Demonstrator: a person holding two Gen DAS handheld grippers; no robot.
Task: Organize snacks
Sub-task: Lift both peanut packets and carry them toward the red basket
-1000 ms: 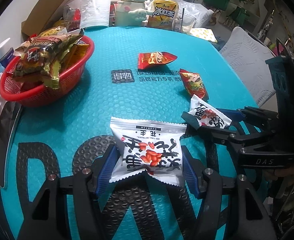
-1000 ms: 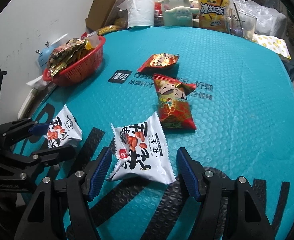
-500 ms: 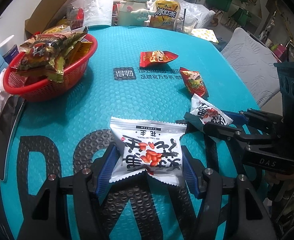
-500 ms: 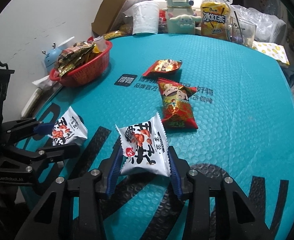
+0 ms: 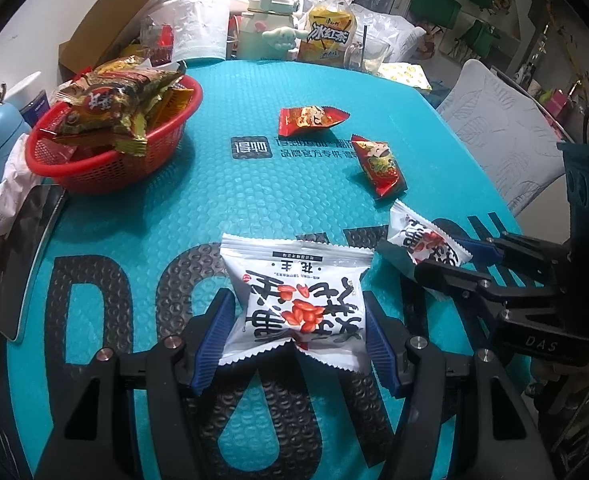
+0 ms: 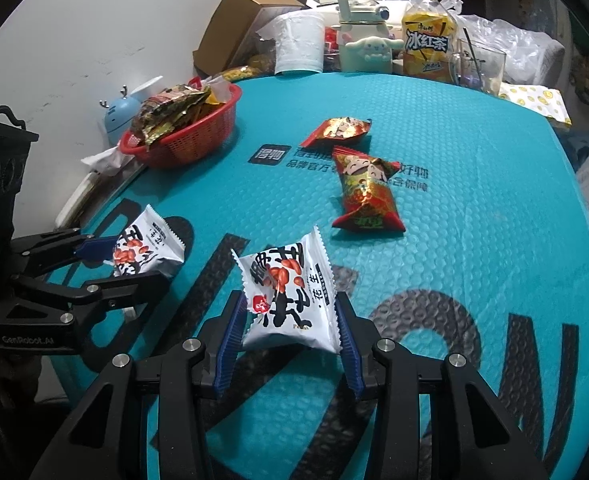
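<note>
My left gripper [image 5: 297,322] is shut on a white peanut packet [image 5: 298,296] and holds it above the teal mat. My right gripper [image 6: 290,320] is shut on a second white peanut packet [image 6: 288,292]. Each gripper shows in the other's view, the right one [image 5: 442,256] with its packet [image 5: 422,240], the left one [image 6: 122,260] with its packet [image 6: 146,244]. A red basket [image 5: 110,164], also in the right wrist view [image 6: 190,140], holds several snack packets at the far left. Two red snack packets [image 6: 342,130] [image 6: 366,192] lie on the mat's middle.
A teal bubble mat [image 6: 474,220] covers the table. At the back stand a cardboard box [image 6: 238,24], a paper roll [image 6: 298,42], a cream kettle [image 6: 364,32], an iced-tea bottle [image 6: 426,36] and a glass [image 6: 478,64]. A blue figure [image 6: 120,114] sits left of the basket.
My right gripper closed on its white peanut packet and lifted it. Both grippers rose and pulled back a little; the left kept its packet.
</note>
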